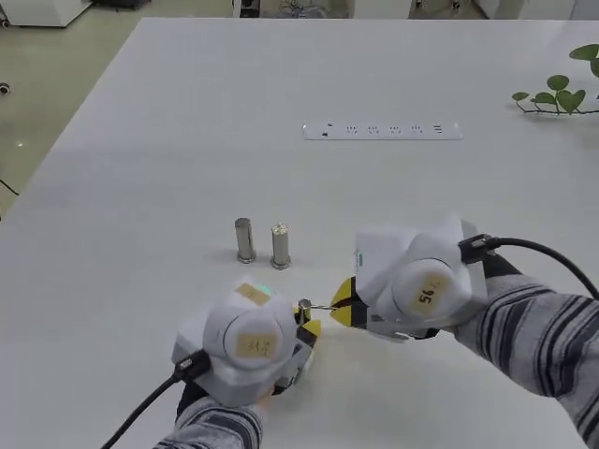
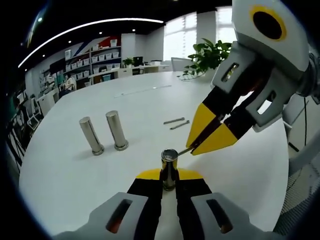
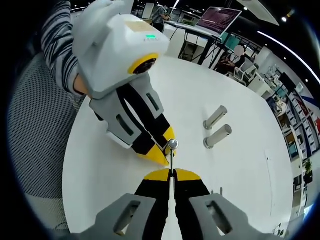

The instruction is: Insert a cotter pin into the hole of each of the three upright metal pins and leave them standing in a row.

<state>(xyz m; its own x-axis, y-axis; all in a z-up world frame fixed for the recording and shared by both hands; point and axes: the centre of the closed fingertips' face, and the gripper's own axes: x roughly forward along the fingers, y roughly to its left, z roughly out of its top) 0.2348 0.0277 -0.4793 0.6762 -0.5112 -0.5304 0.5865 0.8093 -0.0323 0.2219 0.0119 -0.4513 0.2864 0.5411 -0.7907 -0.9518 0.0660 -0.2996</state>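
At the near middle of the counter (image 1: 140, 140), the head view shows the left tongs (image 1: 306, 320) clenched on the held metal pin (image 1: 304, 307), which is upright. The right tongs (image 1: 342, 309) come in from the side, gripping a cotter pin (image 1: 323, 307) whose tip is at the pin's head. The two standing pins (image 1: 244, 239) are just beyond, side by side and not touching. A power strip (image 1: 382, 131) lies well behind them, and a plant (image 1: 562, 94) is at the far right edge.

In the left gripper view, the left tongs (image 2: 169, 176) grasp the held metal pin (image 2: 169, 165) by its lower body. The cotter pin (image 2: 185, 150) reaches its top from the right tongs (image 2: 210, 136). Whether it has entered the hole cannot be told. The two standing pins (image 2: 116, 130) look bare, and two loose cotter pins (image 2: 174, 120) lie on the counter beyond.

In the right gripper view, the right tongs (image 3: 171, 174) are closed on the cotter pin (image 3: 171, 162), aimed at the held metal pin (image 3: 173, 144).

Assessment: the first insertion is in hand and none appears complete. Two pins and the final row remain.
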